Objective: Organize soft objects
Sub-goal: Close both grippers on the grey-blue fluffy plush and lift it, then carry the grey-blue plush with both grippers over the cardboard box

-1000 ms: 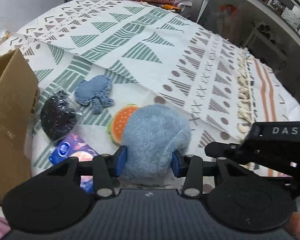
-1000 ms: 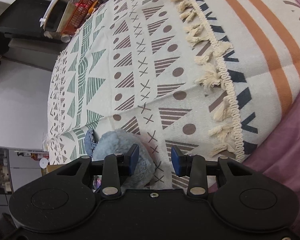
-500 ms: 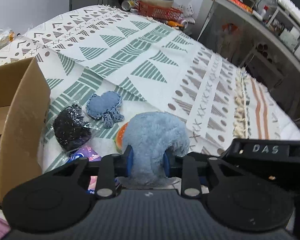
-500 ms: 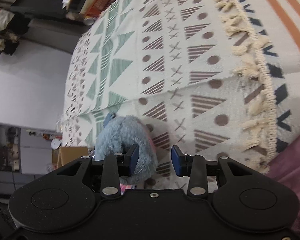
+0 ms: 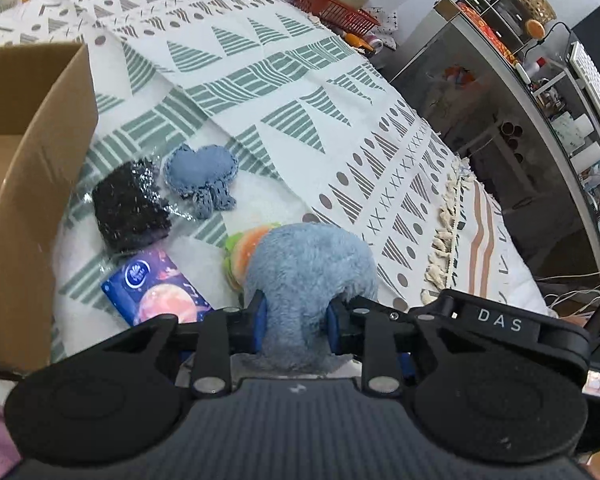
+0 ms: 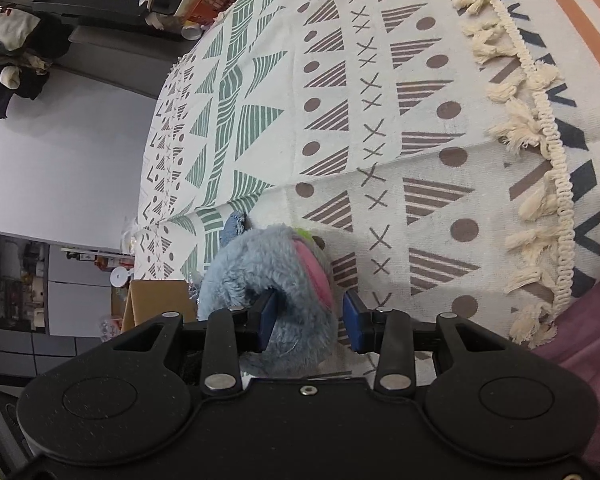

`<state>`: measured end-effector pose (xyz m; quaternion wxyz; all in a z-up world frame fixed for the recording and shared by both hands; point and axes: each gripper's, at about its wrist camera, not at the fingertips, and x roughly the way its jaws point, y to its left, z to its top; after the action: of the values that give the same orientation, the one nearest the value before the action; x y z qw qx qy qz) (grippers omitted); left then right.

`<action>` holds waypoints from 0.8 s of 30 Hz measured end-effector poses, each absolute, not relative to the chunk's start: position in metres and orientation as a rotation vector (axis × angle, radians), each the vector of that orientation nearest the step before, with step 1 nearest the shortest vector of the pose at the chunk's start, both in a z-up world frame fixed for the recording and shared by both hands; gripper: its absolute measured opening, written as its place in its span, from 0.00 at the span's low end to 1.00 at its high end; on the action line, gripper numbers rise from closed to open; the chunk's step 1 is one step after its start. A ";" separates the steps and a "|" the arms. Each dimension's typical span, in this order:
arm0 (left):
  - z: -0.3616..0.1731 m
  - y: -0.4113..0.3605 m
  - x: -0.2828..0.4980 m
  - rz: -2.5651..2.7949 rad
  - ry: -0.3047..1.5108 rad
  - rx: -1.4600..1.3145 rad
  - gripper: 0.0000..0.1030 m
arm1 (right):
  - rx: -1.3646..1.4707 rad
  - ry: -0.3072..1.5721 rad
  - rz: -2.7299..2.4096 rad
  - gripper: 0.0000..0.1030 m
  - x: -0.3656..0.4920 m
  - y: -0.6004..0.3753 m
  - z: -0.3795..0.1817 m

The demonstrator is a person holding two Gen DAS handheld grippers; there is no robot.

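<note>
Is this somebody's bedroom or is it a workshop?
Probably a lived-in room used for work. A patterned blanket with tassels covers a bed or table, cluttered shelves line one side, and a cardboard box waits beside the left gripper squeezing a blue plush toy.

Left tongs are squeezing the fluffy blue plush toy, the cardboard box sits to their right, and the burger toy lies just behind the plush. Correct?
Not quite: in the left wrist view the cardboard box sits to the left of the left tongs. The rest holds: they squeeze the blue plush toy, with the burger toy just behind it.

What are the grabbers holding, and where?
The left hand-held gripper pinches the fluffy blue plush toy at its narrow near end. The right hand-held gripper is open beside the toy, gripping nothing.
</note>
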<state>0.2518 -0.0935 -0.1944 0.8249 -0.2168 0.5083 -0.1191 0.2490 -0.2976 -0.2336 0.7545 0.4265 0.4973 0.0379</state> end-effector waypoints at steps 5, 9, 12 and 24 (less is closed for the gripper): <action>-0.194 -0.092 0.251 -0.245 1.072 -0.454 0.27 | 0.914 1.074 0.098 0.14 0.249 -0.295 -0.234; -0.186 -0.096 0.248 -0.234 1.035 -0.372 0.27 | 0.881 1.062 0.129 0.13 0.249 -0.290 -0.229; -0.182 -0.099 0.246 -0.235 1.018 -0.331 0.27 | 0.849 1.056 0.134 0.12 0.247 -0.285 -0.224; -0.154 -0.078 0.233 -0.269 0.969 -0.317 0.27 | 0.824 0.984 0.198 0.12 0.232 -0.272 -0.198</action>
<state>0.2331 -0.0784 -0.1538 0.8642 -0.1512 0.4623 -0.1285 0.2324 -0.2722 -0.1975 0.7966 0.3835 0.4582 0.0921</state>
